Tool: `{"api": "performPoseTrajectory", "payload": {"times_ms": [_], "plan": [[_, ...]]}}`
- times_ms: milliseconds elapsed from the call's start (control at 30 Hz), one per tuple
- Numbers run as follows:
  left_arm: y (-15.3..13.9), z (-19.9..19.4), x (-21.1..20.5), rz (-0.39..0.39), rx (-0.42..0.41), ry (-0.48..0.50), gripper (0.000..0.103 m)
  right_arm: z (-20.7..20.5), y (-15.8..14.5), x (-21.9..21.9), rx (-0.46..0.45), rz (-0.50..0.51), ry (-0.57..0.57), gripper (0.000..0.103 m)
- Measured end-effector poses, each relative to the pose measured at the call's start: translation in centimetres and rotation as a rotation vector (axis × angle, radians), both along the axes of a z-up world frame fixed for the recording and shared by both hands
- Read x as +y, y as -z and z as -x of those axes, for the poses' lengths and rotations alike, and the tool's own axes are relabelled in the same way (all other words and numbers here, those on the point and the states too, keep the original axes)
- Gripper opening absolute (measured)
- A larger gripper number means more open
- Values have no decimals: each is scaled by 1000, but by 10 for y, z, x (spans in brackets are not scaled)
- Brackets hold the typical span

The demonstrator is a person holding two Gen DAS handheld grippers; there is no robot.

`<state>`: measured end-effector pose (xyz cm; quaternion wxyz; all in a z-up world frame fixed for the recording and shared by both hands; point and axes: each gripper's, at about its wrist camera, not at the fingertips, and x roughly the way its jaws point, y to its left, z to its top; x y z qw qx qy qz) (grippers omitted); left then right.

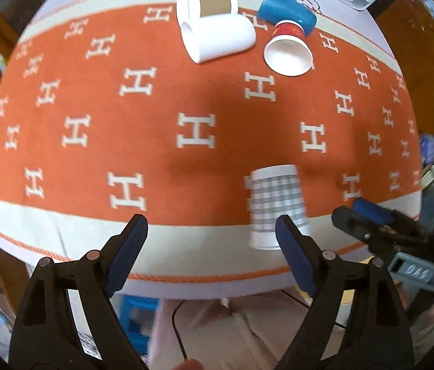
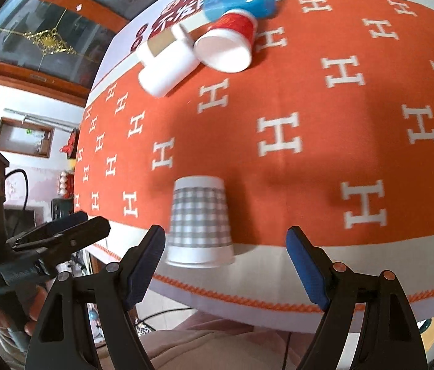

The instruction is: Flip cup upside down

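A grey-checked paper cup (image 1: 274,205) (image 2: 200,222) stands upside down, rim on the cloth, near the table's front edge. My left gripper (image 1: 212,246) is open and empty, just in front and left of the cup. My right gripper (image 2: 226,260) is open and empty, its jaws wide apart with the cup just beyond its left finger. The right gripper also shows in the left wrist view (image 1: 368,215), to the right of the cup. The left gripper shows in the right wrist view (image 2: 59,231), to the cup's left.
At the far side several cups lie on their sides: a white cup (image 1: 217,38) (image 2: 167,67), a cup with a brown sleeve (image 1: 207,3), a red-and-white cup (image 1: 289,47) (image 2: 226,43) and a blue cup (image 1: 286,10) (image 2: 238,1). The orange H-patterned cloth (image 1: 186,98) (image 2: 309,92) covers the table.
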<state>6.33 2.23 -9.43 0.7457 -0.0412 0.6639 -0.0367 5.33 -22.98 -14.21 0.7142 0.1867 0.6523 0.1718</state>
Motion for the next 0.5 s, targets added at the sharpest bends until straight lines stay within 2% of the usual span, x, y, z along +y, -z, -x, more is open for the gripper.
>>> {"api": "performPoseTrajectory", "payload": {"times_ms": [67,200,333,500], "plan": [[6,4,3,-3,-12,8,80,0,3,11,12,4,-13,82],[28,12,15,43,-19,-2,71,-3,13,29,36,24,-36,82],[44,19,25,64,-80,-46,71,-9,28,44,61,35,-60,82],[51,24,28,41,-157,-32,70,-20,51,51,104,30,-76,82]]}}
